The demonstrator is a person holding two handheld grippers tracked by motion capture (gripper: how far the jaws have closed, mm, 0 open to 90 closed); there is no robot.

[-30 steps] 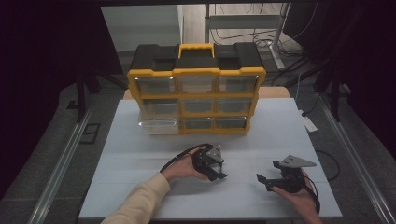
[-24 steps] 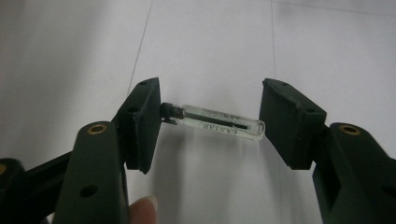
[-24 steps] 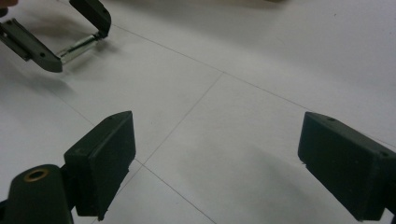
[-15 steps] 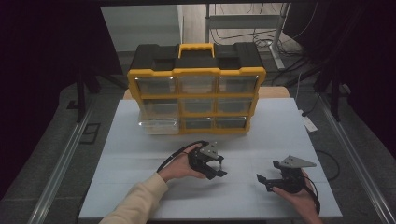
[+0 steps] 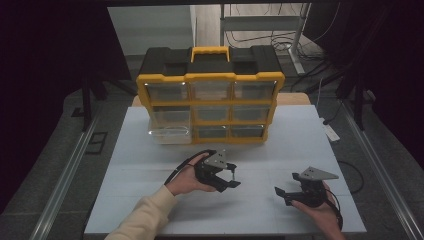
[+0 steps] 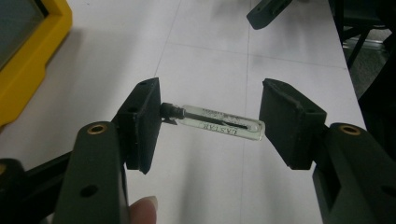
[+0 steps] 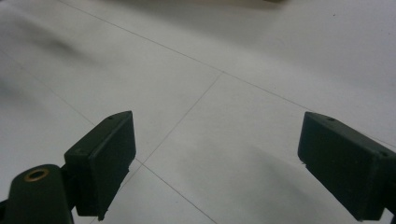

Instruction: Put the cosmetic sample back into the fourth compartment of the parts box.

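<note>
We hold the left gripper (image 5: 231, 176) in our left hand (image 5: 186, 179), raised off the white table (image 5: 150, 150), its jaws clamped end to end on a small glass vial (image 6: 219, 122). Our right hand (image 5: 320, 210) keeps the right gripper (image 5: 282, 194) low over the table's near right part, jaws spread wide with nothing between them.
</note>
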